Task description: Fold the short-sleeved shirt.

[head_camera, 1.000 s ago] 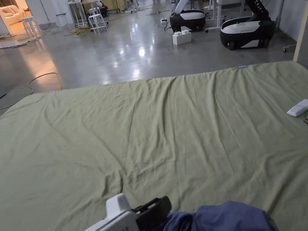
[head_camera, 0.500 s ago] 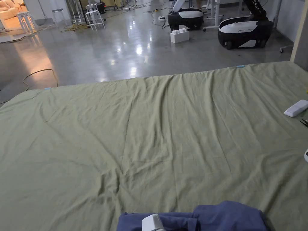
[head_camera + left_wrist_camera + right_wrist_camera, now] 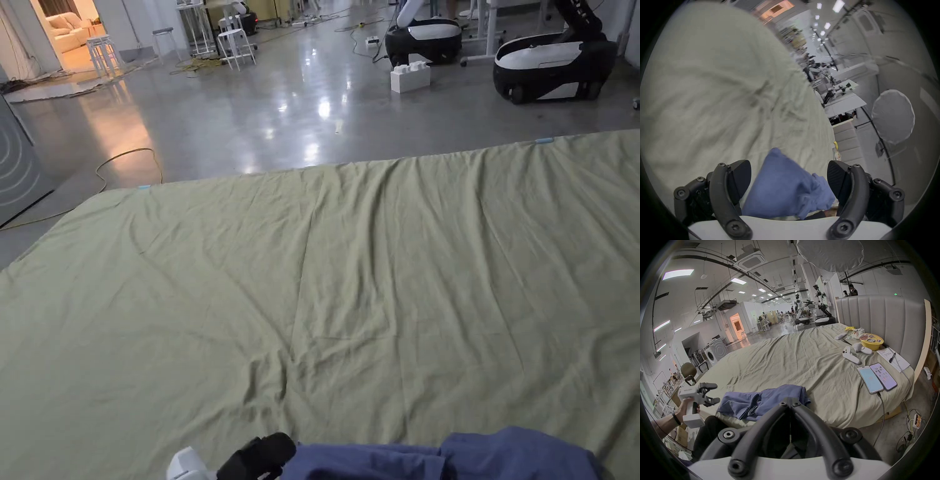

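Note:
A crumpled blue short-sleeved shirt (image 3: 437,455) lies in a heap at the near edge of the bed; it is also seen as the shirt (image 3: 763,402) and the shirt (image 3: 782,188). My left gripper (image 3: 259,451) sits just left of the heap, held by a hand. It stands open as the left gripper (image 3: 717,393), and in the left gripper view its jaws are spread with the shirt beyond and between them, not pressed. My right gripper (image 3: 790,400) is shut, hanging in front of the bed's near edge with nothing seen between its jaws.
The green sheet (image 3: 350,281) covers a wide bed. Near the grey headboard (image 3: 880,321) lie two phones (image 3: 877,378), white controllers (image 3: 851,355), a yellow bowl (image 3: 870,340) and a notepad (image 3: 893,360). Beyond the far edge stand black-and-white robot bases (image 3: 550,62) on the shiny floor.
The head camera has swung, shifting the whole picture. My left gripper dropped low over the shirt half a second ago and now sits at the heap's left end. The shirt's left part has spread out.

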A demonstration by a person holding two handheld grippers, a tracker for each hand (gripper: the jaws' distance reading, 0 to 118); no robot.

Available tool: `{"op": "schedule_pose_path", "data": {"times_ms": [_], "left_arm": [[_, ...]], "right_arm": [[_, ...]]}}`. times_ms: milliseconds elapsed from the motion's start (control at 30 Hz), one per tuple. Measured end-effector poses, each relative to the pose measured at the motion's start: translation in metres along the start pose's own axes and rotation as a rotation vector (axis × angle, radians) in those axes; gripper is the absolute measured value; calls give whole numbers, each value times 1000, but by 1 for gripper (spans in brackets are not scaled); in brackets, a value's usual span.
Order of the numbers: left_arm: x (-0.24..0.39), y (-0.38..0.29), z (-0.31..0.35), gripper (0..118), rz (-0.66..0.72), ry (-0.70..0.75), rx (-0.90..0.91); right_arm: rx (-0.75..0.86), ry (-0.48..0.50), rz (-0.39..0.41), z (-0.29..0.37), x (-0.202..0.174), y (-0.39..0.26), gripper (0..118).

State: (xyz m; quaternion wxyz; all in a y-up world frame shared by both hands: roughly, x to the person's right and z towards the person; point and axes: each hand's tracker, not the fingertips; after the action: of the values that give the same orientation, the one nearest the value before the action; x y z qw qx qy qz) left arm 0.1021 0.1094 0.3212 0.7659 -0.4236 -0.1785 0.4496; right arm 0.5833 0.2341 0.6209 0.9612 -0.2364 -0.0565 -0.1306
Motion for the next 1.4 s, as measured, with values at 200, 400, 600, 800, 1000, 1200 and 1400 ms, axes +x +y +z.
{"op": "schedule_pose_path", "data": {"times_ms": [200,400,600,800,1000,1200,1400], "left_arm": [[-6,-33,-42,19,5,16,-91],[12,-10,2,18,-64,-48,44],[64,30,71,18,-378,150,161],[142,-41,19,18,-615,73,84],[151,-131,-94,32,-729,167,-160],[163,-139,-85,80,-672,-14,-191],[156,-106,-33,55,-535,-56,20]], "right_arm": [[7,-20,2,10,1,2,0],[8,-29,-13,12,7,6,0],[5,-2,-16,1,3,6,0],[1,14,-14,2,-3,1,0],[6,-23,4,16,2,0,0],[-11,-65,-14,26,19,-5,0],[-16,-71,-89,21,28,-12,0]]}}
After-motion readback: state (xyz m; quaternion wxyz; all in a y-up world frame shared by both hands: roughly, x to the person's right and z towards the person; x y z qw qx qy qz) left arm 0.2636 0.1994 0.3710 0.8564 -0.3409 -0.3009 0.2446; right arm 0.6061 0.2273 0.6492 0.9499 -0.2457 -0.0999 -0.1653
